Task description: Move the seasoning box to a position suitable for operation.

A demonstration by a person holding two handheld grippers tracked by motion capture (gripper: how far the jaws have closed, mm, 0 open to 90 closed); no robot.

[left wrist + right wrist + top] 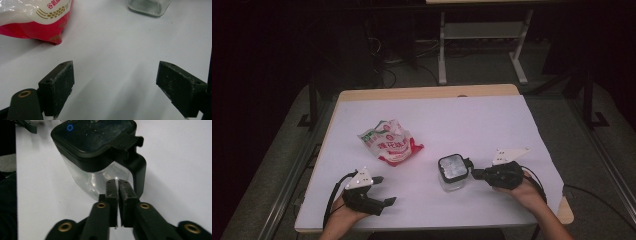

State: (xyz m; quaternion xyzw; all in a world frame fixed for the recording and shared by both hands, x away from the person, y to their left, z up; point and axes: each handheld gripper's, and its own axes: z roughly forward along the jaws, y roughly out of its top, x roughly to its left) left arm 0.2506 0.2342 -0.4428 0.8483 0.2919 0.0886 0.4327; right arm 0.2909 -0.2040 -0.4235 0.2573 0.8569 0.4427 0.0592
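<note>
The right tongs (pixel 118 185) are clenched, jaws pressed together with nothing between them, their tips just in front of the clear wall of a glass jar (pixel 100 180) and beside its black latch (pixel 137 167). Whether the tips touch the glass is hard to tell. In the high view these right tongs (pixel 475 173) sit just to the right of the jar (pixel 453 172), which stands on the white tabletop (pixel 462 120); its black-rimmed lid (pixel 452 167) glares white, so the contents cannot be made out.

The left tongs (pixel 115 86) are released, jaws spread wide over bare tabletop. Beyond them, a red-and-white crumpled bag (pixel 35 17) is cut off at the top edge, its printing only partly readable, and the jar's base (pixel 149 6) is likewise cropped. In the high view the left tongs (pixel 384 191) lie near the front edge, well apart from the bag (pixel 389 141).
</note>
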